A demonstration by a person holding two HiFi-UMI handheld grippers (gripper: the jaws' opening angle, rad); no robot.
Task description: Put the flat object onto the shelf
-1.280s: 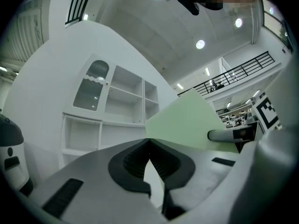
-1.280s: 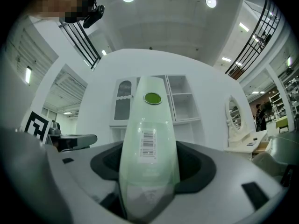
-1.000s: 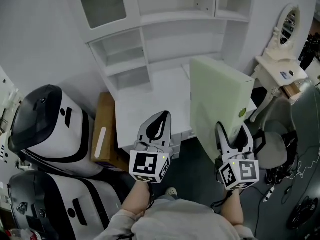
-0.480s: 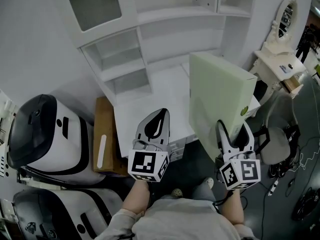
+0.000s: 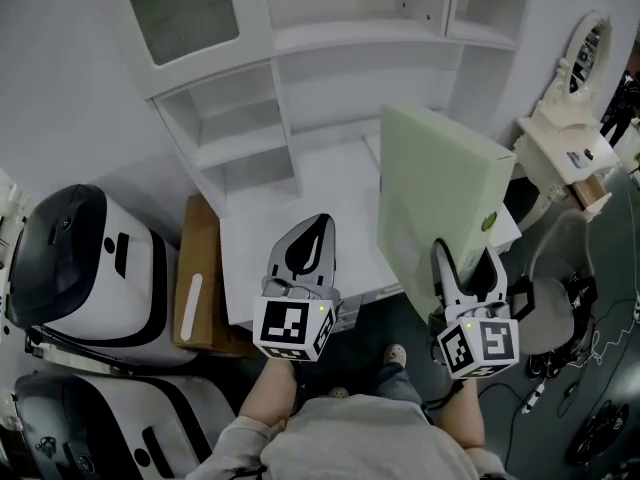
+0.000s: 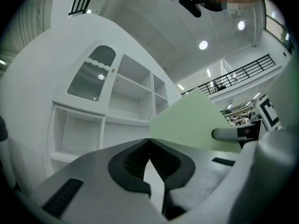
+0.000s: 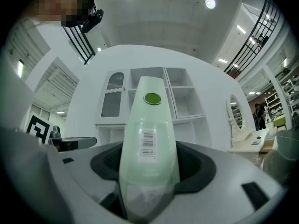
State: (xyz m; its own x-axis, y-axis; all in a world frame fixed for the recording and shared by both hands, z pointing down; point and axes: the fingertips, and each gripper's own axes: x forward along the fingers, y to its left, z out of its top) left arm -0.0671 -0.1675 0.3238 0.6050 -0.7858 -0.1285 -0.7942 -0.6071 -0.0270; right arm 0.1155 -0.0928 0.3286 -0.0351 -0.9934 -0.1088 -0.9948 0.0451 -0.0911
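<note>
A pale green flat slab [image 5: 432,193] stands on edge above the right end of the white desk [image 5: 290,228], in front of the white shelf unit [image 5: 250,118]. My right gripper [image 5: 466,260] is shut on the slab's lower near corner. In the right gripper view the slab's edge [image 7: 149,125], with a barcode and a green dot, fills the gap between the jaws. My left gripper [image 5: 316,230] hovers over the desk's front edge, shut and holding nothing. In the left gripper view its jaws meet [image 6: 149,142], and the slab [image 6: 189,125] shows at the right.
Two white-and-black machines [image 5: 85,263] stand at the left, with a brown cardboard box [image 5: 200,278] between them and the desk. A white vanity with an oval mirror [image 5: 575,118] is at the right. A grey chair [image 5: 555,313] and cables lie on the dark floor.
The shelf unit and desk have slid slightly in the head view as the person stepped nearer. Both grippers keep their pose, the slab still held on edge.
</note>
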